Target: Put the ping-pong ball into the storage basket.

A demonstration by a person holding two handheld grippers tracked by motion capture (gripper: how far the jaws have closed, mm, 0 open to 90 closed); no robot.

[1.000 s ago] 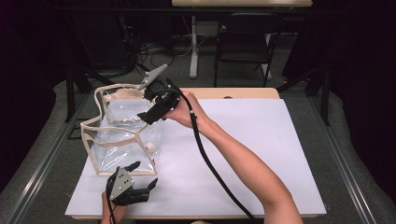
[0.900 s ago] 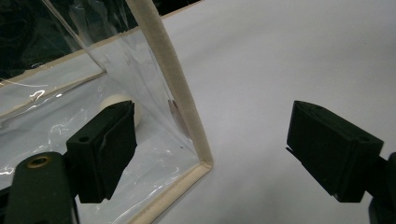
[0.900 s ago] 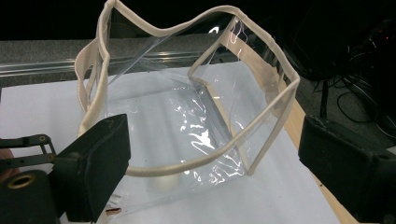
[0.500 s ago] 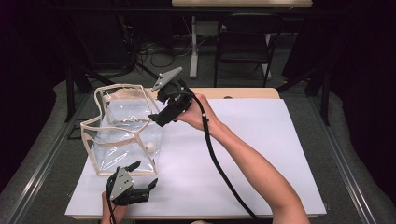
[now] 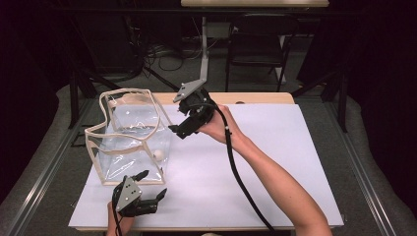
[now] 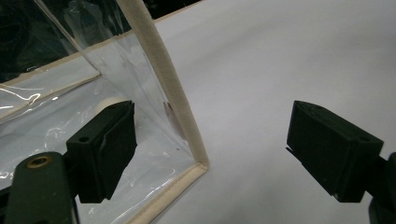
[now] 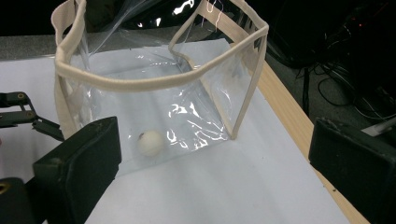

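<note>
A clear plastic bag (image 5: 129, 142) with beige trim stands open on the left of the white sheet. A small white ball (image 5: 158, 155) rests on its floor near the front right corner. My right gripper (image 5: 176, 131) hovers just right of the bag's rim, open and holding nothing. In the right gripper view the bag (image 7: 159, 81) and the ball (image 7: 151, 142) lie ahead between the spread jaws of my right gripper (image 7: 215, 172). My left gripper (image 5: 152, 184) sits low at the bag's front corner, open. The left gripper view shows my left gripper (image 6: 210, 149) straddling the bag's corner trim (image 6: 163, 88).
The white sheet (image 5: 275, 162) covers most of the wooden table (image 5: 260, 97), with open room right of the bag. A black cable (image 5: 236, 172) trails along the right forearm. A chair (image 5: 255, 44) and stands are behind the table. My left gripper (image 7: 18, 114) shows at the right gripper view's left edge.
My right gripper has drawn back to the right, from over the bag's rim to beside it. The ball, the bag and my left gripper have stayed put.
</note>
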